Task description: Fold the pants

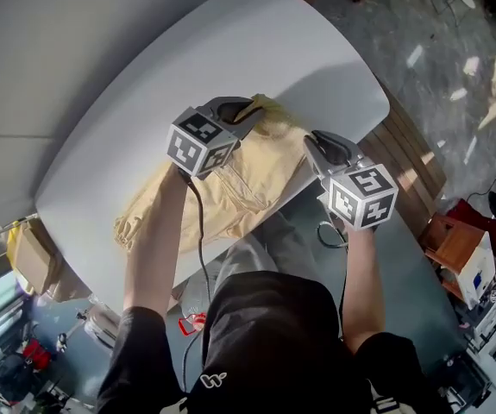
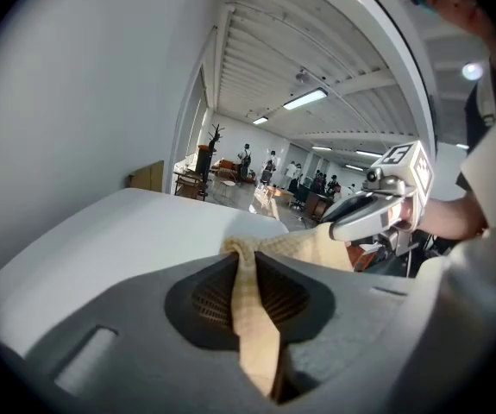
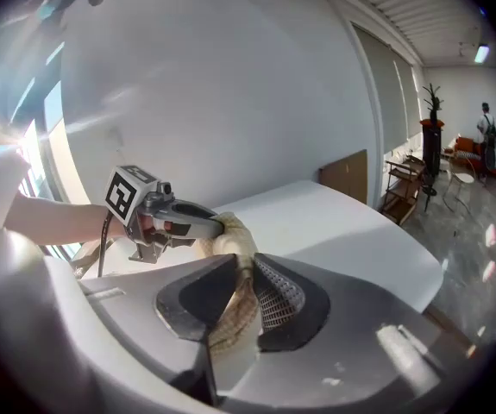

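Observation:
Pale yellow pants [image 1: 230,188] lie partly on the white table [image 1: 230,50], one end lifted between both grippers. My left gripper [image 1: 246,110] is shut on a corner of the pants; in the left gripper view the cloth [image 2: 252,309] is pinched between the dark pads. My right gripper [image 1: 315,143] is shut on the other corner of the same end, with the cloth [image 3: 230,309] bunched between its jaws. In the right gripper view the left gripper [image 3: 217,225] holds its corner [image 3: 235,235] just ahead. The pants' gathered cuff [image 1: 127,229] hangs near the table's front edge.
The table's near edge [image 1: 273,210] runs close to the person's body. A cardboard box [image 1: 32,257] stands at the lower left, a wooden stool [image 1: 455,244] and cluttered floor at the right. A grey wall [image 1: 58,24] backs the table.

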A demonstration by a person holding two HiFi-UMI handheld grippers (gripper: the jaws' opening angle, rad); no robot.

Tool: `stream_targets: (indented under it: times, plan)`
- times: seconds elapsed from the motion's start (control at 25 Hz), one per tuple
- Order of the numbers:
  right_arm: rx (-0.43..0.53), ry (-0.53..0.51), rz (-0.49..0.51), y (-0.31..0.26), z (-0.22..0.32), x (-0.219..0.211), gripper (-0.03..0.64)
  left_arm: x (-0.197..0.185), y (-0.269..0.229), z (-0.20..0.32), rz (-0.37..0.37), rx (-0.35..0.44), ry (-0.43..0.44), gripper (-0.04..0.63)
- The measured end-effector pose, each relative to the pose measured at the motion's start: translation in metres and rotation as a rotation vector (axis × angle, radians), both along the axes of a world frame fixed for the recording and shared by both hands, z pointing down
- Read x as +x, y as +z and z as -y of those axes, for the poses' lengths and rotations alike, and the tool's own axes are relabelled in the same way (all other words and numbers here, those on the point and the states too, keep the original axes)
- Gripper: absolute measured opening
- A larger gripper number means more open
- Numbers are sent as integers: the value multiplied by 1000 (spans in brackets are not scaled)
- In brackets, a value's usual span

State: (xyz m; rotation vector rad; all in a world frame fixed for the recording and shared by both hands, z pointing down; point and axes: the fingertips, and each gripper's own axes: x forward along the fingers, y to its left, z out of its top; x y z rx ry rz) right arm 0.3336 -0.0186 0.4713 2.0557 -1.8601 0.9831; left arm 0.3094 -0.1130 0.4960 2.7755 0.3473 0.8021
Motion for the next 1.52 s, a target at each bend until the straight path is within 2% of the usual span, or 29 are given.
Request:
stream_targets:
  times: [0.2, 0.44, 0.68, 0.92, 1.16, 1.32, 1.52]
  plan:
    - [18, -107, -82, -39, 16, -38, 71, -39, -30, 14, -57, 13, -53, 48]
    - [39, -255, -140, -69, 34, -106, 71, -94, -54, 31, -120, 22, -96, 48]
    - [66, -404, -156, -91, 48, -172, 71, -153, -69, 46, -157, 34, -137, 48]
    - [110, -557, -164, -107, 69, -253, 69, -227, -79, 65, -195, 38, -241, 48]
    - [94, -678, -148, -93, 89, -335, 69, -310, -65, 83, -159, 53, -369, 48]
    - [53, -740, -132, -66, 95, -390, 69, -363, -39, 91, -101, 38, -410, 48]
    - [-28, -801, -113, -15, 96, -442, 69, -410, 6, 97, -15, -11, -478, 55]
